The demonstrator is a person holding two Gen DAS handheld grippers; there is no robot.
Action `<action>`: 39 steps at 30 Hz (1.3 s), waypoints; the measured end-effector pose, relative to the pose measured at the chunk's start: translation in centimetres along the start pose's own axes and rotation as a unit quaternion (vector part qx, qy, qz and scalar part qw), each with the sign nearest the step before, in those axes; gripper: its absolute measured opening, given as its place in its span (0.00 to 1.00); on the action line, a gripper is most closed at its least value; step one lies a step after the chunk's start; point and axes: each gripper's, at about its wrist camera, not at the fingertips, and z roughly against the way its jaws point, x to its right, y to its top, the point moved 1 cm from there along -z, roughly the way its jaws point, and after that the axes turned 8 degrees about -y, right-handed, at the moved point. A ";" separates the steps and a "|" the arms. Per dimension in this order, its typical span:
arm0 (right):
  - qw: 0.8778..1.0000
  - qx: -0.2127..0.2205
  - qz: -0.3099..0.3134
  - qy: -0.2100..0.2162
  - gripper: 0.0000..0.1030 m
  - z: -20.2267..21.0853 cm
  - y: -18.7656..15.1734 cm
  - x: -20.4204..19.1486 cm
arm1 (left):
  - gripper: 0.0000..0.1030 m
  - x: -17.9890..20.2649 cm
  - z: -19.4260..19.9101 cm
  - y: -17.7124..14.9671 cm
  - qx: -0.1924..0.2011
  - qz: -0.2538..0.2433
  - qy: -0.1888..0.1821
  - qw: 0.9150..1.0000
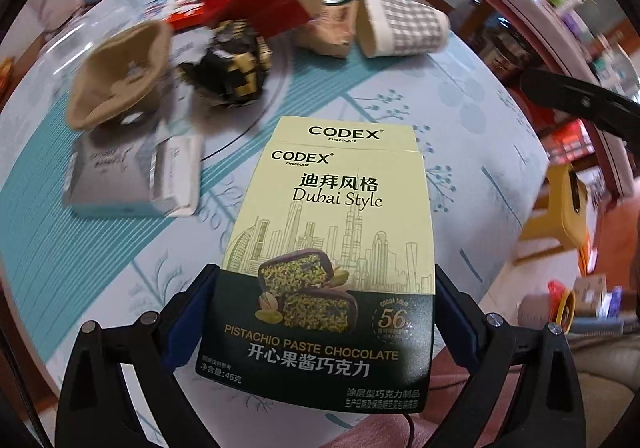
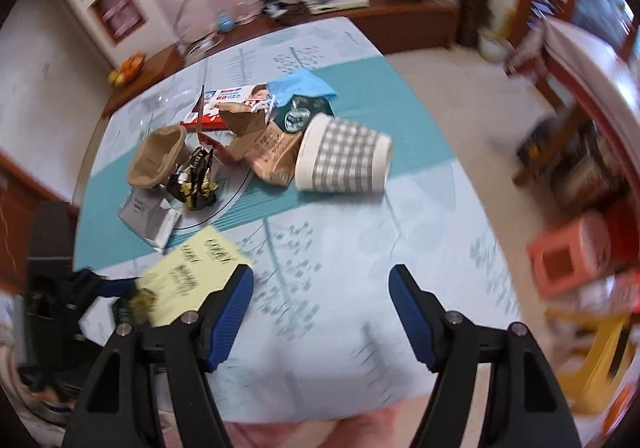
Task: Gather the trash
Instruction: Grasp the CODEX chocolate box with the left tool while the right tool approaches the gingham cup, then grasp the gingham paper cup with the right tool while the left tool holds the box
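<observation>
Trash here means the litter on the table [image 2: 400,248], and one piece is already in hand: the chocolate box [image 1: 332,248], clenched at its dark lower end between the blue pads [image 1: 188,312] of the left gripper [image 1: 320,312] and held above the near edge of the table. The right gripper [image 2: 322,312] hangs released, jaws wide with nothing but tablecloth between them, just to the right of the box. The step in hand looks like carrying the box off to wherever the trash goes; no bin shows in either view, so the person would do well to find it before swinging the box away. The grip sits low on the box, leaving most of it to stick out as a lever, so it should be kept pinched firmly and clear of the pile. Beyond it lie the remaining pieces: a grey carton [image 2: 148,218], a brown paper cup [image 2: 158,158] and a black-and-gold wrapper [image 2: 196,180] close together, then a checked cup [image 2: 344,156] on its side touching a torn paper bag [image 2: 268,152], and a red-and-white box [image 2: 224,108] farthest. The free right gripper suits the checked cup next, pinched across its rim.
</observation>
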 end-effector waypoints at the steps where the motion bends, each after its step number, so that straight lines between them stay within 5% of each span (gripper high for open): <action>1: 1.000 0.001 0.027 0.005 0.68 -0.5 0.6 0.3 | 0.94 -0.1 0.1 -0.1 0.001 0.016 0.004 1.000; 8: 0.978 0.028 0.205 0.025 0.80 -3.5 4.1 1.5 | 0.94 -0.2 -0.8 -1.7 0.001 0.133 0.026 0.991; 14: 0.951 0.022 0.304 0.053 0.80 -6.9 6.6 2.0 | 0.94 0.8 -3.1 -3.4 0.012 0.237 0.021 0.971; 24: 0.917 -0.009 0.388 0.089 0.80 -11.4 7.6 -0.3 | 0.94 2.4 -4.0 -4.5 0.007 0.284 0.050 0.958; 32: 0.911 -0.024 0.401 0.094 0.80 -12.7 6.8 -0.9 | 0.94 3.3 -4.7 -3.4 -0.010 0.291 0.075 0.954; 37: 0.922 -0.040 0.376 0.083 0.80 -13.5 6.3 -0.3 | 0.94 5.2 -5.9 -2.3 -0.018 0.278 0.094 0.956; 39: 0.929 -0.040 0.357 0.094 0.71 -13.5 6.3 0.2 | 0.93 5.4 -5.9 -2.2 -0.008 0.276 0.087 0.957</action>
